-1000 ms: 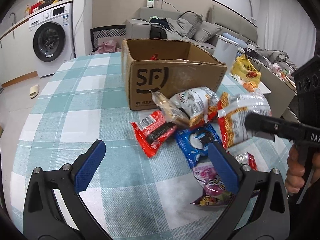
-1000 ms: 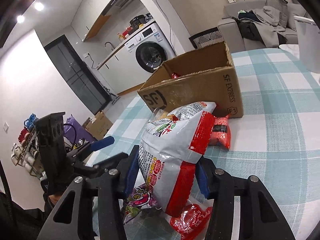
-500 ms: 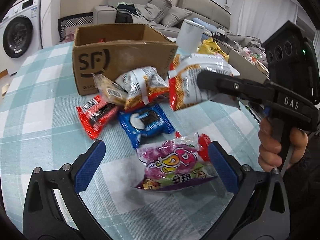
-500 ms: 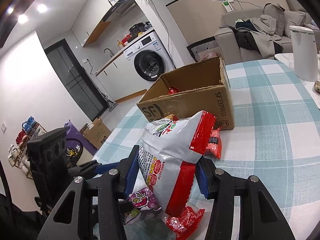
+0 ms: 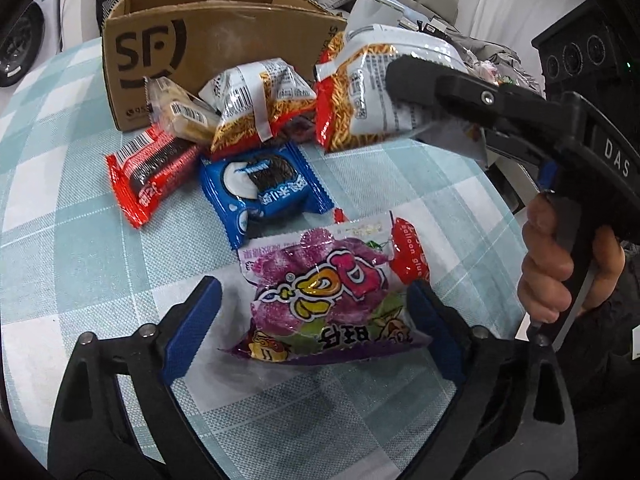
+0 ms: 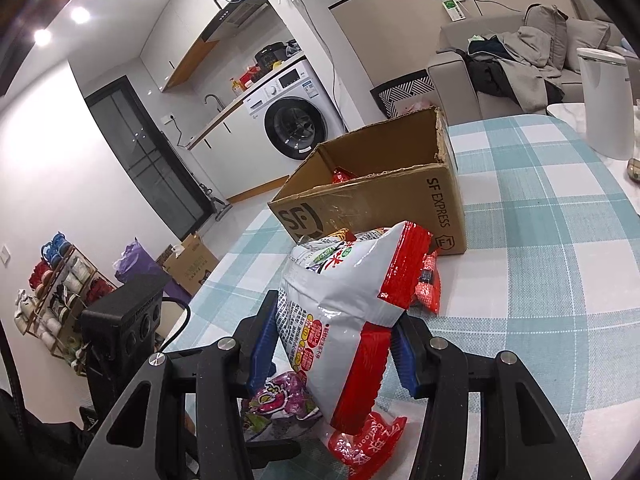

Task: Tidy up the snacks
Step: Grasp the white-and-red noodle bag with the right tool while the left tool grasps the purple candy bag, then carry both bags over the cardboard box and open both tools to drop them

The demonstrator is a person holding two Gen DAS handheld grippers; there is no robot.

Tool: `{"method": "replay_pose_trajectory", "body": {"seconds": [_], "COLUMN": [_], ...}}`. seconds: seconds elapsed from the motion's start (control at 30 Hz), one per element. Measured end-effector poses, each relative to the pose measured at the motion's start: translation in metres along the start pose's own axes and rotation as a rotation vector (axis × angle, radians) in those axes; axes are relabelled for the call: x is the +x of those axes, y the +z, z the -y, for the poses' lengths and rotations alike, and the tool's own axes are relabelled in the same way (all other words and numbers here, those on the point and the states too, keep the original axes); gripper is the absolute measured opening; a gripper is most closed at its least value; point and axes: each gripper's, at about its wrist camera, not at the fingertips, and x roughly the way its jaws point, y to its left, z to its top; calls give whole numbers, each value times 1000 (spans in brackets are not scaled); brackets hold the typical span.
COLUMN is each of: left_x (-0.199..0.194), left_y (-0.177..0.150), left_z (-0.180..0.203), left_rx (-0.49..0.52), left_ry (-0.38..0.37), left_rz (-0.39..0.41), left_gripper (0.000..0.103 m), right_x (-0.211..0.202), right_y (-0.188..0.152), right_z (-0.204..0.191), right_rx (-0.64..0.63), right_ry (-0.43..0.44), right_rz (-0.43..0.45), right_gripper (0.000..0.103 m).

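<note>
cardboard box (image 6: pixel 384 196) holds red packet (image 6: pixel 342 177)

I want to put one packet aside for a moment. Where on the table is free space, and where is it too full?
Free: the checked cloth left of the red packet, and the stretch right of the cardboard box toward the white bin. Crowded: in front of the box, from the blue packet to the purple bag.

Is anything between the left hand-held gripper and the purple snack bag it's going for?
Nothing visible. The purple snack bag lies flat on the tablecloth between the closing jaws of the left hand-held gripper. A red packet is tucked under its far right corner and might get caught.
</note>
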Motion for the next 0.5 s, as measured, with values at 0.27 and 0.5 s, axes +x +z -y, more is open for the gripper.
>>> {"method": "replay_pose_trajectory", "body": {"seconds": [0.27,0.5], "left_x": [-2,-11], "left_y": [-3,0], "left_z": [5,3], "left_rx": [43,37], "left_ry": [-40,-25], "left_rz": [13,64], "left_gripper": [62,61], "right_x": [-1,-2], "right_y": [0,0], "right_z": [1,2], "right_rx": [3,6], "right_ry": [-3,-6], "right_rz": [3,11], "right_gripper": [51,51]}}
